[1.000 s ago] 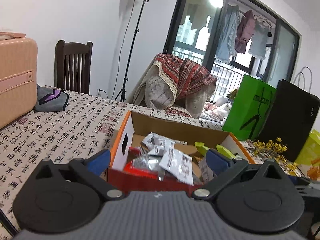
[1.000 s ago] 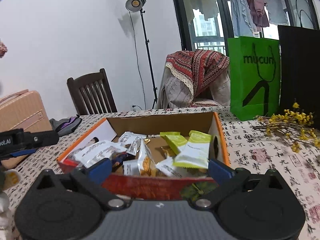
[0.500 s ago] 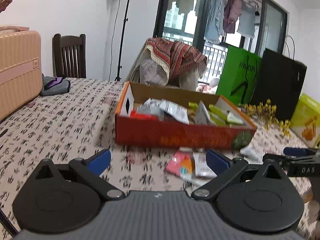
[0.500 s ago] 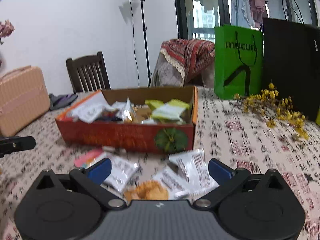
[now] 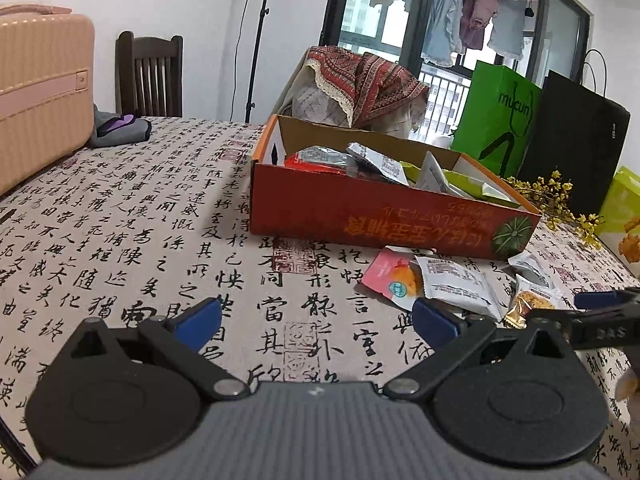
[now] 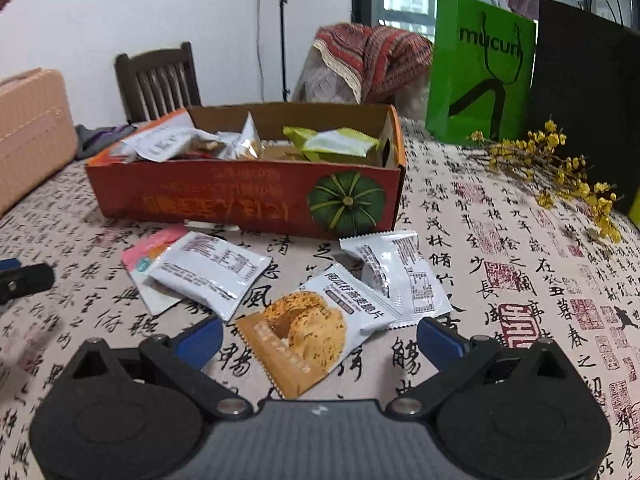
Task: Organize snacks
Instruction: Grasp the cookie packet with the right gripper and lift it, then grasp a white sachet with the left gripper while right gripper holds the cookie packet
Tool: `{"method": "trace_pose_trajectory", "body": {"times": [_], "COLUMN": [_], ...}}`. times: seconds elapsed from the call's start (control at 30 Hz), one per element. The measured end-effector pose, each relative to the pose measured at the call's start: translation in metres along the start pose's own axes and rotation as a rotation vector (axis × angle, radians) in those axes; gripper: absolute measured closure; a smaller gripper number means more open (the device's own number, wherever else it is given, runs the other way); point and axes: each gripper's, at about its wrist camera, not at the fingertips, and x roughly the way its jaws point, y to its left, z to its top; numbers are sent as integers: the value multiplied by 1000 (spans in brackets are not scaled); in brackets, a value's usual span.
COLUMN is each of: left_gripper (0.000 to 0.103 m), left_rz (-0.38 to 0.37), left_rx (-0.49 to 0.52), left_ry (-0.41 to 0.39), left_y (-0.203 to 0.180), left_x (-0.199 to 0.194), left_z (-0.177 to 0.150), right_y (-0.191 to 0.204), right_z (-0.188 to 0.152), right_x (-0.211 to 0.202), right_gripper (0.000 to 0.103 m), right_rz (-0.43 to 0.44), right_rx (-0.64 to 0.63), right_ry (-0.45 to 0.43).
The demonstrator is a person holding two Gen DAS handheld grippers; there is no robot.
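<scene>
Hovering low over the desk (image 6: 500, 248), the right tongs (image 6: 318, 338) are spread wide and hold nothing; a glossy biscuit packet (image 6: 308, 328), tan and white with a crumbly round cake printed on it, lies flat between their blue tips. Only the right view shows this packet whole, with a crinkled white sachet (image 6: 400, 276) overlapping its far corner. To the left lie another white sachet (image 6: 210, 272) and a pink packet (image 6: 150, 258) partly under it.

From the left view, the left tongs (image 5: 316, 320) are likewise released and empty above bare calligraphy-printed cloth, with the same packets near their right tip. That view alone shows the pale hard-shell suitcase (image 5: 40, 92) up close at far left. The orange cardboard box (image 6: 248, 196), open-topped with a green pumpkin printed on it, sits beyond the loose packets, heaped with foil and green wrappers.
</scene>
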Motion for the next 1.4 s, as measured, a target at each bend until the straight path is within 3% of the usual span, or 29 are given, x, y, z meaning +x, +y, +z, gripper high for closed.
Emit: {"method": "trace_pose_trajectory", "body": {"times": [0.2, 0.5, 0.67, 0.73, 0.87, 1.03, 1.4], "left_gripper": [0, 0, 0, 0, 0, 0, 0], "left_rz": [-9, -17, -20, -20, -20, -15, 37], "left_rx": [-28, -74, -82, -85, -92, -96, -30], "left_ry": [15, 31, 33, 34, 34, 37, 51], "left_y": [5, 13, 14, 15, 16, 16, -5], "left_x": [4, 5, 5, 5, 6, 6, 5], "left_z": [-1, -1, -1, -1, -2, -1, 6], "right_y": [7, 14, 15, 16, 19, 16, -21], "right_z": [9, 16, 10, 8, 5, 2, -1], "right_x": [20, 37, 28, 24, 17, 6, -11], "right_gripper": [0, 5, 21, 35, 50, 54, 54], "right_rz": [-31, -110, -68, -46, 1, 41, 72], "right_rx": [59, 90, 52, 32, -1, 4, 177], "right_ry": [62, 51, 24, 17, 10, -33, -168]}}
